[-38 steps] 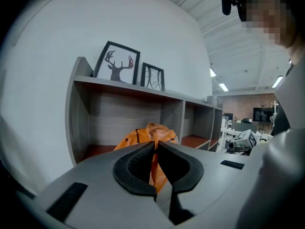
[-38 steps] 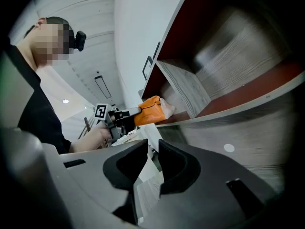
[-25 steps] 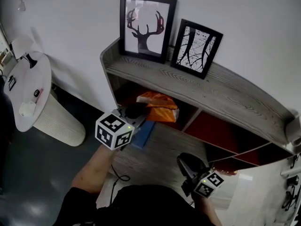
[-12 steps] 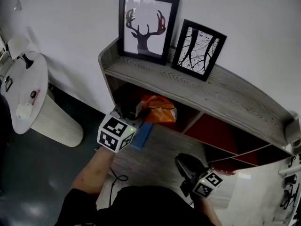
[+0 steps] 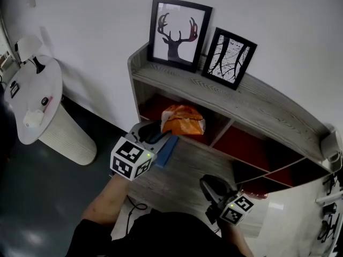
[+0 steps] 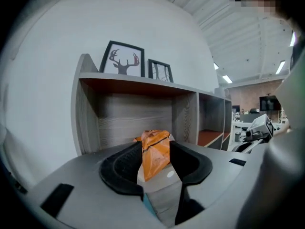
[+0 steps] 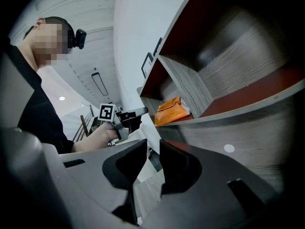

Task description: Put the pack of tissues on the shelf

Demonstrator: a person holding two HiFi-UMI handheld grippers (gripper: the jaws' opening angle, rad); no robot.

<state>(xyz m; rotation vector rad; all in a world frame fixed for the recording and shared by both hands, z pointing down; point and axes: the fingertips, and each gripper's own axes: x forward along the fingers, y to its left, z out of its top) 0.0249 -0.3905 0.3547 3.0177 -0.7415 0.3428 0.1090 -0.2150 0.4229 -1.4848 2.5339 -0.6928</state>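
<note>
- 1 pack of tissues [image 5: 182, 121], orange, lies in the left-end compartment of the shelf [image 5: 257, 108], near its front edge.
- 2 grippers are in the head view. The left gripper [image 5: 154, 134] is at 8 o'clock from the pack, and the right gripper [image 5: 210, 182] is low at 5 o'clock.
- The left gripper's jaws have just been opening and stand wide apart. The pack shows through the gap but lies beyond the tips, and no pad presses on it.
- The right gripper's jaws stand a little apart with nothing between them, clear of the shelf.
- 2 framed pictures lean on the white wall on the top board, at 12 o'clock from the pack. 1 shows a deer head [image 5: 178, 33] and 1 shows bare branches [image 5: 230, 58].
- 1 round white table [image 5: 32, 98] stands at 9 o'clock, well apart, carrying small things too small to name.
- 1 blue flat thing [image 5: 167, 150] lies on the grey board just under the left gripper.
- At least 2 compartments have red insides. Only the left-end one visibly holds anything.
</note>
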